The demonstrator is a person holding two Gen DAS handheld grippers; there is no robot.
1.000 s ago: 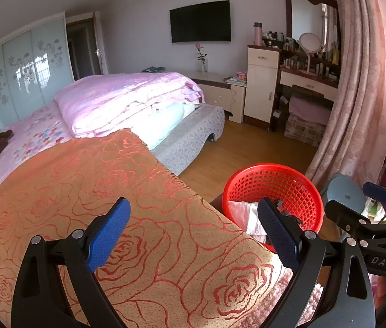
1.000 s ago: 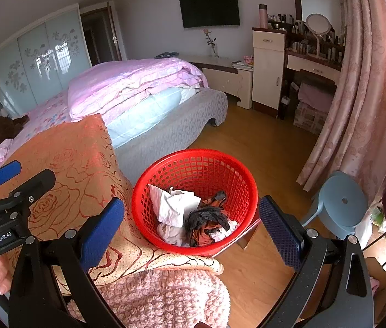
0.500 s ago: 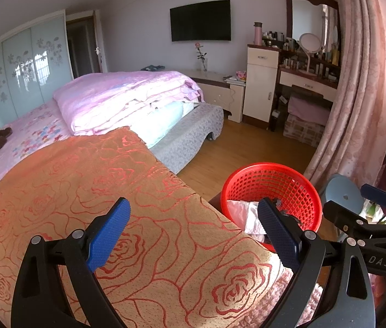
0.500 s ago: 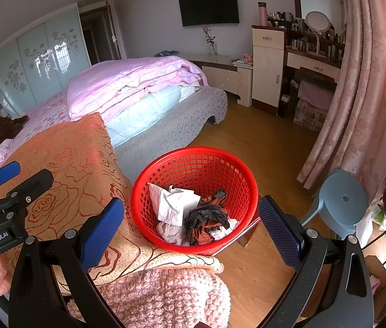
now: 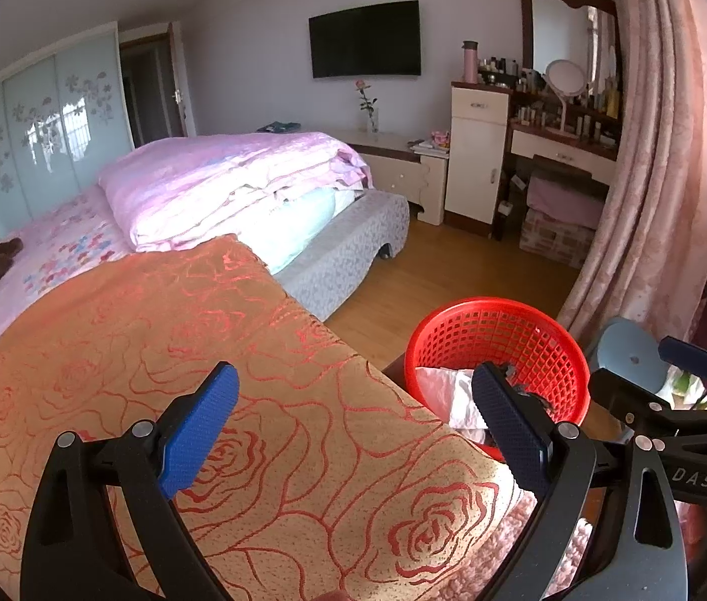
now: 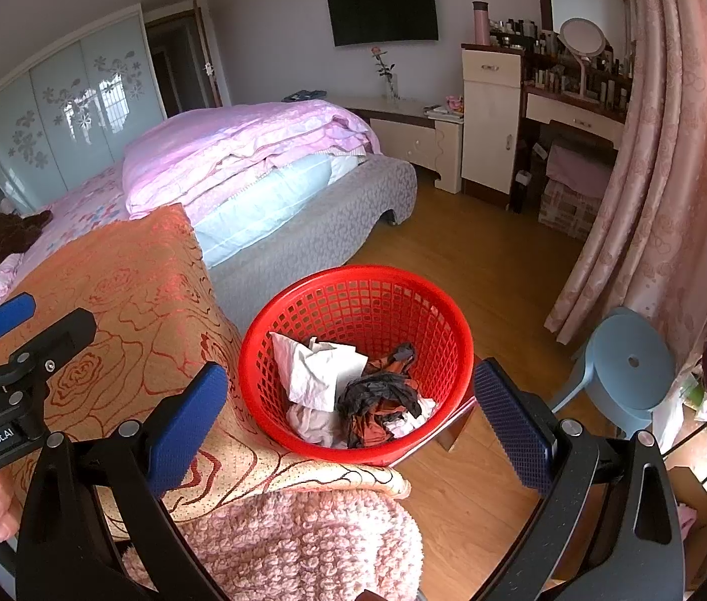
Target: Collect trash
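2 tongs (image 6: 351,418) flanking trash basket (image 6: 353,300)

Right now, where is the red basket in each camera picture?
Left wrist view: the red basket is at lower right, partly behind the left gripper's right finger.
Right wrist view: the red basket is at centre, fully seen, trash inside.
Shared landmark: the blue stool sits just right of it.
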